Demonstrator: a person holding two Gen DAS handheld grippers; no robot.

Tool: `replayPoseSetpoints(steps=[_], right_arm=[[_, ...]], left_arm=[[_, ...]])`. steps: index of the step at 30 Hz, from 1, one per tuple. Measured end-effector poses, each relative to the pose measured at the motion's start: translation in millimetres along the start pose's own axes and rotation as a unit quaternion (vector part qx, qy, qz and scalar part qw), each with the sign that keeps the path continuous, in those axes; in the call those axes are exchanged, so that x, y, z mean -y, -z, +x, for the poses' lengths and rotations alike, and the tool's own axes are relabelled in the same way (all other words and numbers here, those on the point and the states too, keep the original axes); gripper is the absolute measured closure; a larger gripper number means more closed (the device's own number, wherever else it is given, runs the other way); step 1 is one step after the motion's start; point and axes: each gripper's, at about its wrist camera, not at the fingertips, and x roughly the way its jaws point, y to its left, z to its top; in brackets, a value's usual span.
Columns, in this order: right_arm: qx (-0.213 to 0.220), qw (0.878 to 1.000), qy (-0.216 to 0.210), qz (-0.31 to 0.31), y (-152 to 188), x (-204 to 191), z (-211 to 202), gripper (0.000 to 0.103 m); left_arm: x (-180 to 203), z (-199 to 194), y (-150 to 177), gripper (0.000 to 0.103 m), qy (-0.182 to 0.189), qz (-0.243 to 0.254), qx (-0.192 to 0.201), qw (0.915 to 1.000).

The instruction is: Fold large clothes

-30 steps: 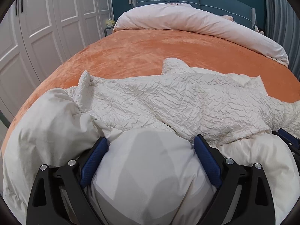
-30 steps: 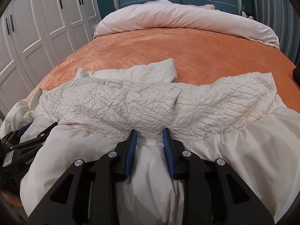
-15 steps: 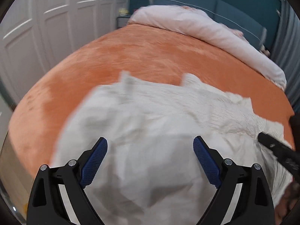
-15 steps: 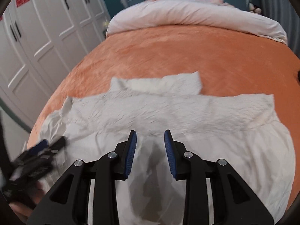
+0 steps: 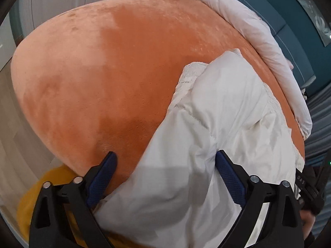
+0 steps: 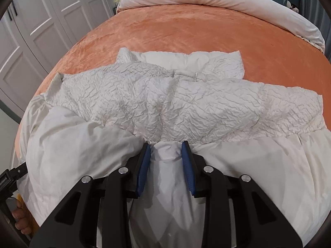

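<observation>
In your left wrist view, your left hand-held gripper (image 5: 165,166) is spread wide, its 2 blue pads well apart. The white puffer jacket (image 5: 223,128) lies on the orange bedspread (image 5: 107,62) and runs between the pads, touching only the right-side one, so nothing is clamped. A rolled pale duvet (image 5: 258,33) sits at the far edge.

In your right wrist view, your right hand-held gripper (image 6: 166,157) is nearly closed, pinching a fold of the jacket's smooth lining (image 6: 167,150). The jacket's crinkled outer fabric (image 6: 186,105) spreads across the bed beyond it. White wardrobe doors (image 6: 41,24) stand left.
</observation>
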Motion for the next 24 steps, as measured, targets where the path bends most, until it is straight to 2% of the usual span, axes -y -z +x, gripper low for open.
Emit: replayPoseSetpoints(steps=[2, 3, 4, 5, 6, 8, 9, 12, 16, 19, 21, 24], right_arm=[[0.003, 1.000, 0.003, -0.004, 0.0, -0.4, -0.5, 0.073], [0.006, 1.000, 0.004, -0.005, 0.9, -0.7, -0.5, 0.073], [0.008, 1.000, 0.003, -0.007, 1.2, -1.2, -0.2, 0.073], [0.010, 1.000, 0.002, -0.007, 1.6, -0.8, -0.3, 0.073], [0.011, 1.000, 0.000, -0.006, 1.4, 0.2, 0.2, 0.073], [0.012, 1.000, -0.004, -0.004, 1.9, 0.9, -0.1, 0.073], [0.012, 1.000, -0.004, -0.004, 2.4, 0.8, -0.6, 0.073], [0.012, 1.000, -0.006, -0.003, 2.6, 1.4, 0.0, 0.073], [0.012, 1.000, -0.009, 0.001, 3.5, 3.7, -1.6, 0.073], [0.001, 1.000, -0.022, 0.006, -0.1, 9.9, -6.5, 0.072], [-0.002, 0.999, -0.038, 0.033, -2.5, 21.8, -26.6, 0.070], [0.048, 0.993, -0.094, 0.051, 12.2, 41.3, -80.8, 0.070]], left_arm=[[8.9, 1.3, 0.5, 0.008, 0.000, 0.013, 0.003, 0.9999], [14.5, 0.4, 0.7, 0.024, 0.010, 0.022, 0.002, 0.9997], [17.6, -1.1, -0.3, 0.032, 0.020, 0.028, 0.001, 0.9994], [19.0, -4.2, -1.9, 0.046, 0.030, 0.033, -0.001, 0.9990], [23.3, -8.1, -1.4, 0.065, 0.038, 0.038, -0.001, 0.9985], [34.4, -29.5, -0.7, 0.083, 0.062, 0.048, 0.010, 0.9968], [41.0, -39.9, -2.0, 0.089, 0.076, 0.053, 0.017, 0.9956], [73.1, -79.8, -2.6, 0.093, 0.113, 0.086, 0.041, 0.9890], [138.2, -122.0, 11.9, 0.095, 0.145, 0.156, 0.068, 0.9747], [180.2, -136.4, 24.7, 0.095, 0.138, 0.204, 0.082, 0.9657], [191.4, -143.2, 26.9, 0.095, 0.127, 0.219, 0.093, 0.9628], [185.2, -148.5, 17.9, 0.096, 0.123, 0.203, 0.095, 0.9668]])
